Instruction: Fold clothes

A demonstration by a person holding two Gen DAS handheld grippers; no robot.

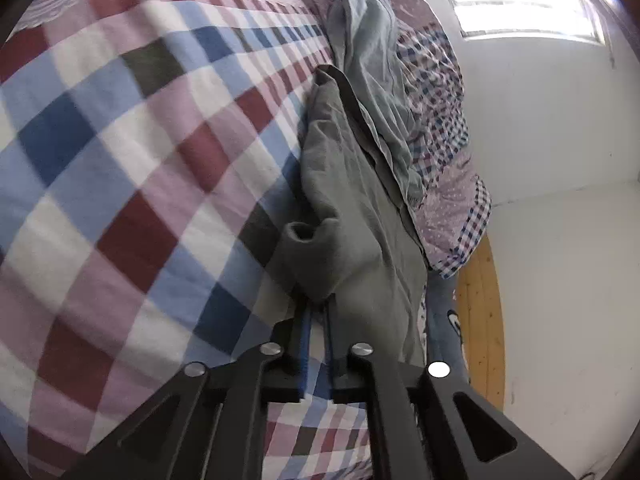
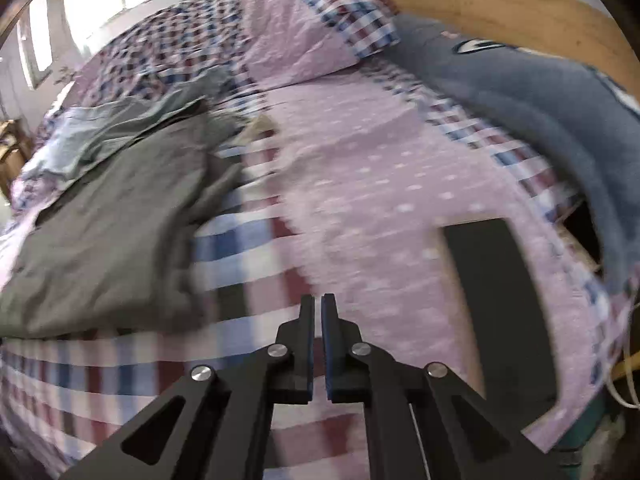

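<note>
A grey-green garment (image 1: 352, 184) lies stretched along the checked bed sheet (image 1: 120, 152). My left gripper (image 1: 318, 304) is shut on a bunched edge of it, and the cloth covers the fingertips. In the right wrist view the same grey-green garment (image 2: 108, 216) lies flat at the left, with a pale blue-grey garment (image 2: 92, 136) beyond it. My right gripper (image 2: 318, 300) hangs over the sheet to the right of the garment, jaws almost touching, with nothing between them. That view is blurred.
A pale blue-grey garment (image 1: 372, 60) and a rumpled checked quilt (image 1: 436, 92) lie past the grey one. A blue blanket (image 2: 540, 96) rests against the wooden headboard (image 2: 512, 12). A dark flat object (image 2: 500, 296) lies on the sheet at right. White wall and window (image 1: 520, 4) stand beyond.
</note>
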